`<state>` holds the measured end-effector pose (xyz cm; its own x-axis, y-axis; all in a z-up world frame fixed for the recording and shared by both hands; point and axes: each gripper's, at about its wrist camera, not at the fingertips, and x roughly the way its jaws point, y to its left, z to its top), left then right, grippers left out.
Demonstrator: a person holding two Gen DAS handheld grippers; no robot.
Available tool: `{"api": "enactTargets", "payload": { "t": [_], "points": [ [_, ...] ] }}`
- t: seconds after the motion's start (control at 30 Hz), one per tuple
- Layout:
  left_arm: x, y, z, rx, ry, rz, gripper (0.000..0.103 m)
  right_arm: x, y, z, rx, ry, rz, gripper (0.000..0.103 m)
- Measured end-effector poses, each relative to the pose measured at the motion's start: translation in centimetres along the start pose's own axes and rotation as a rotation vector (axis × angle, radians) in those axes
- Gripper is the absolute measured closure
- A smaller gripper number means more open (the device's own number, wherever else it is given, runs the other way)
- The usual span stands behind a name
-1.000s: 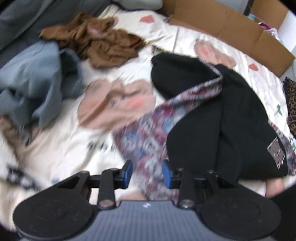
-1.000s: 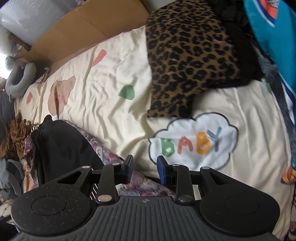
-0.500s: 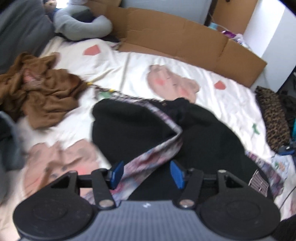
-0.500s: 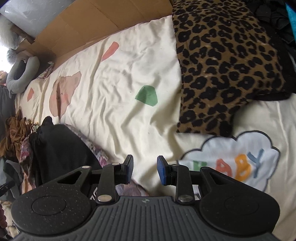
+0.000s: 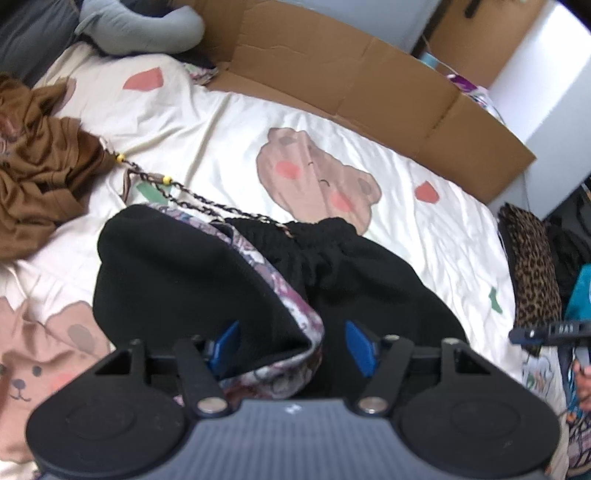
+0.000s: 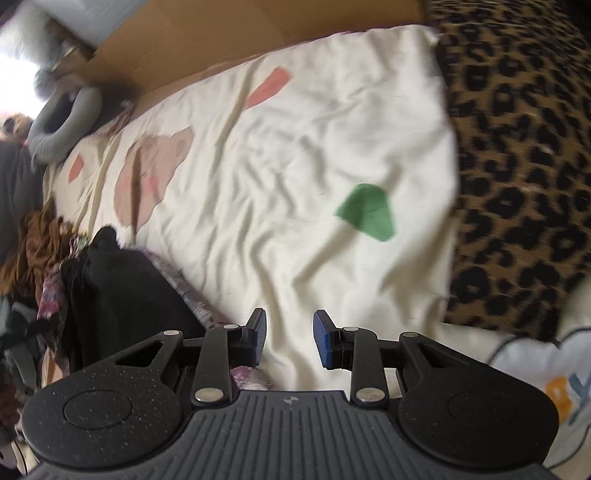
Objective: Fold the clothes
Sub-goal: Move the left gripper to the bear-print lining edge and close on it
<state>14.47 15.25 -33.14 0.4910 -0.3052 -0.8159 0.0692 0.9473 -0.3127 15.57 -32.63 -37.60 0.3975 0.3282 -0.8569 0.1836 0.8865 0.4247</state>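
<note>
A black garment (image 5: 192,280) with a purple patterned lining (image 5: 280,291) lies rumpled on the cream bed sheet (image 5: 229,122). My left gripper (image 5: 291,347) is open, its blue pads either side of a folded edge of this garment, just above it. The garment also shows in the right wrist view (image 6: 122,288) at lower left. My right gripper (image 6: 290,338) is open and empty over bare sheet (image 6: 295,177), to the right of the garment. Its tip shows in the left wrist view (image 5: 550,330) at far right.
A brown garment (image 5: 33,162) lies crumpled at left, with a beaded cord (image 5: 177,188) running to the black one. A leopard-print cloth (image 6: 524,155) lies at right. Flattened cardboard (image 5: 351,81) lines the bed's far edge. A grey neck pillow (image 5: 140,26) sits at the back left.
My left gripper has swung right and forward from the blue-grey clothes to the black garment, and its jaws have opened wider. My right gripper has moved forward over the sheet and opened wider.
</note>
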Motion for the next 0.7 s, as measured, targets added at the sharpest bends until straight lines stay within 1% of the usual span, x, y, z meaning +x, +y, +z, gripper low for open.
{"api": "enactTargets", "payload": {
  "t": [0.03,0.07,0.1,0.13,0.17,0.2,0.23,0.4,0.7],
  "points": [
    [0.2,0.0,-0.1,-0.002,-0.001,0.0,0.043,0.3,0.3,0.0,-0.009,0.004,0.005,0.073],
    [0.4,-0.1,-0.1,0.003,0.004,0.008,0.055,0.6,0.6,0.1,-0.008,0.004,0.012,0.072],
    [0.6,-0.2,-0.2,0.012,0.016,0.017,0.063,0.8,0.8,0.1,-0.005,0.005,0.021,0.072],
    [0.6,-0.2,-0.4,0.02,0.029,0.02,0.078,1.0,1.0,0.0,-0.003,0.005,0.03,0.073],
    [0.4,-0.2,-0.6,0.024,0.037,0.016,0.087,1.3,1.1,0.0,-0.002,0.005,0.039,0.072],
    [0.1,-0.1,-0.8,0.028,0.041,0.013,0.091,1.4,1.3,0.0,-0.003,0.006,0.046,0.073],
    [-0.2,0.1,-1.0,0.03,0.045,0.015,0.093,1.6,1.5,-0.2,-0.01,0.009,0.05,0.073],
    [-2.6,1.8,-1.8,0.03,0.073,0.073,0.095,2.2,2.8,-0.9,-0.063,0.023,0.05,0.072],
    [-6.3,6.0,-3.4,0.022,0.143,0.223,0.096,2.9,3.6,-0.9,-0.084,0.035,0.06,0.072]
  ]
}}
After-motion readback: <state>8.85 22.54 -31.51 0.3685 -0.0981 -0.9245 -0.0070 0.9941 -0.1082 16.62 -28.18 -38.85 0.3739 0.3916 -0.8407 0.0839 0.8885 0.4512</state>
